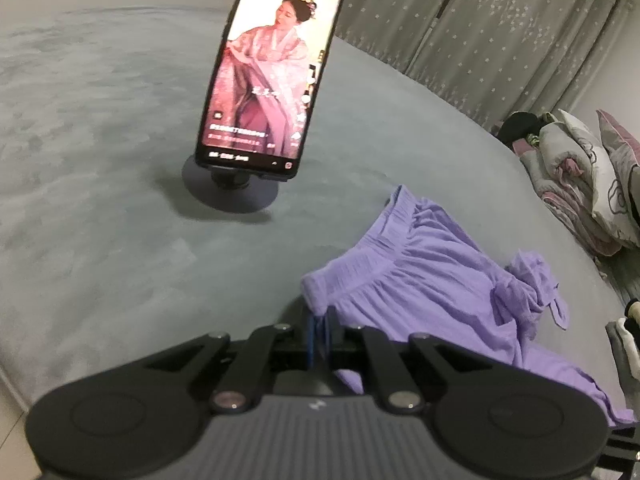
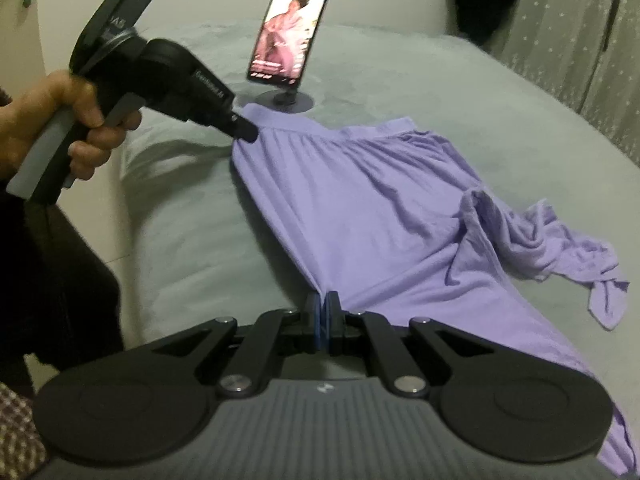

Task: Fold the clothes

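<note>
While pinched: purple garment, bed.

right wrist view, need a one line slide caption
Both grippers, left and right, shut on a purple garment spread on a grey bed.

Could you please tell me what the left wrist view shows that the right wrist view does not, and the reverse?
Only the left wrist view shows the pile of bedding at the bed's far right.

Only the right wrist view shows the person's hand holding the left gripper, shut on the waistband corner, and the right gripper shut on the side edge nearer the camera.

Both show the purple garment spread on the grey bed, its knotted tie, the phone on a stand and the curtains.
</note>
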